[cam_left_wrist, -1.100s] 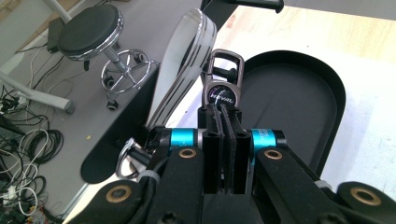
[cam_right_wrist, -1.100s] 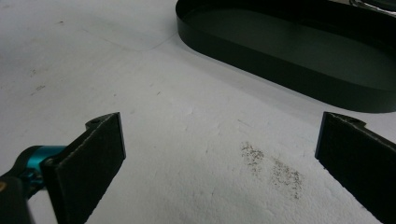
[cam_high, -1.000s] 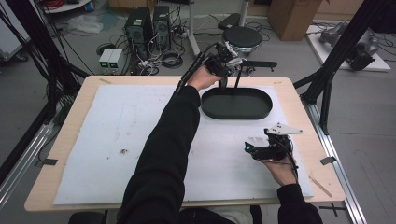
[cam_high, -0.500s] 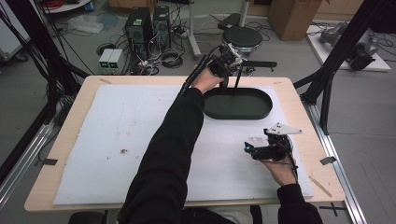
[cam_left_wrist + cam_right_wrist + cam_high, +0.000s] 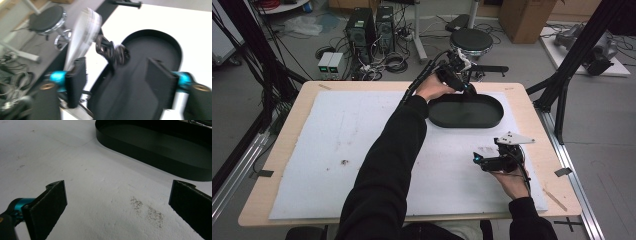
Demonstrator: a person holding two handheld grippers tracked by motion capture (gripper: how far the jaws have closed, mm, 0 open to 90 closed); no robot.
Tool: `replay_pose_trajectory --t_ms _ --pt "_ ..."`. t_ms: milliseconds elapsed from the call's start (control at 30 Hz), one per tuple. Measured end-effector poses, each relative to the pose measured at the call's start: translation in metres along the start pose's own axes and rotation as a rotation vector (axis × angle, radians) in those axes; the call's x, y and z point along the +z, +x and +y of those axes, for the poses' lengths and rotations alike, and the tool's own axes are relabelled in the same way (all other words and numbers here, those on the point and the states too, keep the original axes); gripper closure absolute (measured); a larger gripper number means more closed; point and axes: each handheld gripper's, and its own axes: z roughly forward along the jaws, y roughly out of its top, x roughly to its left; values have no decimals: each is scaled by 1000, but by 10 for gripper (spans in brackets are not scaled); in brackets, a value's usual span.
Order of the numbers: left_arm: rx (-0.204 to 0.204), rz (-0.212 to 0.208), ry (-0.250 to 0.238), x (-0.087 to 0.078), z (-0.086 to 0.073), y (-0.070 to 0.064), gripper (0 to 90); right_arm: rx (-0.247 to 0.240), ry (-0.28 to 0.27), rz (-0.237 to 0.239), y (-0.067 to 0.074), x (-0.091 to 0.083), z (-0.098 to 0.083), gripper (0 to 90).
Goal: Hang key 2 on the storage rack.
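My left gripper (image 5: 466, 86) reaches across the table to the far left rim of a black oval tray (image 5: 492, 120). Its jaws have just been opening and now stand open (image 5: 117, 62) over the tray (image 5: 137, 97), with nothing pressed between the pads. Just beyond the tips a blurred thing, a pale ribbed disc on a twisted black part (image 5: 111, 50), hangs by the tray's rim. My right gripper (image 5: 479, 161) rests open above the white mat at the near right. Its jaws (image 5: 118, 187) are wide apart with bare mat between them, and the tray (image 5: 150, 155) lies ahead.
A white mat (image 5: 362, 150) covers the wooden table, with dark specks (image 5: 147, 211) near my right gripper. A black bar (image 5: 489, 69) lies at the far edge. A stool (image 5: 471, 40) and computer towers (image 5: 367, 25) stand behind, and a black frame post (image 5: 564, 95) to the right.
The left gripper's jaws have opened. The thin dark thing that hung from it down to the tray is gone from the high view. The right gripper has not moved.
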Motion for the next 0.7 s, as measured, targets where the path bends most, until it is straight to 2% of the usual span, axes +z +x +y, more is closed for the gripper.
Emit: replay_pose_trajectory --t_ms 67,100,167,233,367,467,700 --pt "-10 -42 8 -2 -3 1 176 -1 -1 3 0 0 0 8" --pt "-15 -81 14 -3 -5 2 146 -3 -1 2 0 0 0 9" --pt "-21 -126 10 -5 -7 2 116 -5 1 2 1 1 0 8" --pt "-26 -150 5 -9 -8 3 103 -6 2 3 1 1 0 8" --pt "-44 -164 -2 -18 -9 4 104 -6 4 2 0 1 0 8" --pt "-48 -183 -26 -27 -15 3 104 -5 4 3 1 2 0 8" --pt "-49 -165 -40 -39 -27 5 106 -9 7 0 1 2 0 8"
